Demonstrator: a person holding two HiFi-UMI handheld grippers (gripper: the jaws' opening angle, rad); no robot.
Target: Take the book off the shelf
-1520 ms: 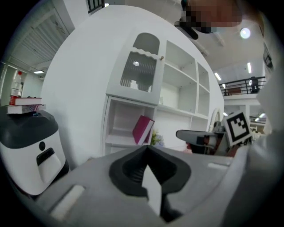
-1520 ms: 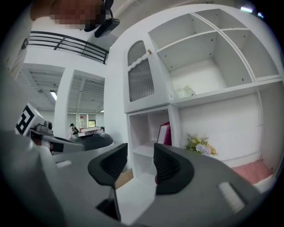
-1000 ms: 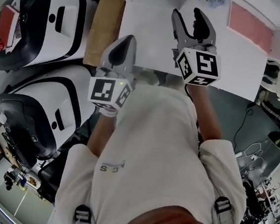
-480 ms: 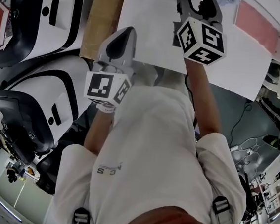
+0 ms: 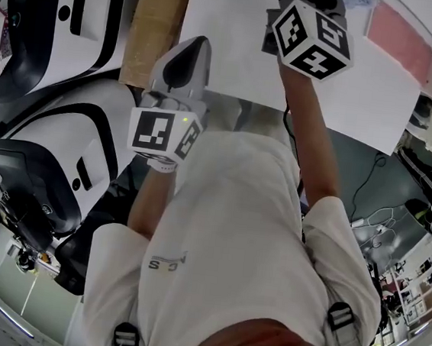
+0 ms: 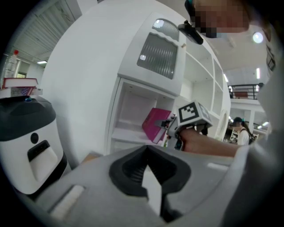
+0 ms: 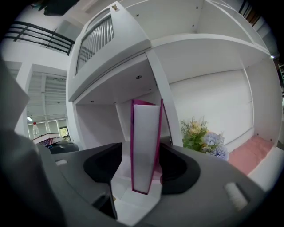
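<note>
On the white shelf [image 7: 195, 48], a pink book [image 7: 144, 133] stands untouched between the outstretched right tool's [image 7: 143, 162] spread jaws; the left tool [image 6: 146, 153] is clenched and empty.

Right arm [image 5: 314, 152] stretched forward; right hand-held gripper [image 7: 141, 170] holds its jaws wide apart astride the book [image 7: 145, 146]. Left hand-held gripper [image 6: 148, 173], jaws together, well short of the book.

Book [image 7: 144, 146]: smooth magenta cover, matt white paper page edge. Shelf [image 7: 208, 40]: smooth white board, faint sheen. Right gripper [image 7: 141, 153]: matt grey plastic shell, black rubbery pads. Shirt [image 5: 248, 233]: white cloth, matt. Robot casing [image 5: 58, 144]: glossy white and black plastic.
</note>
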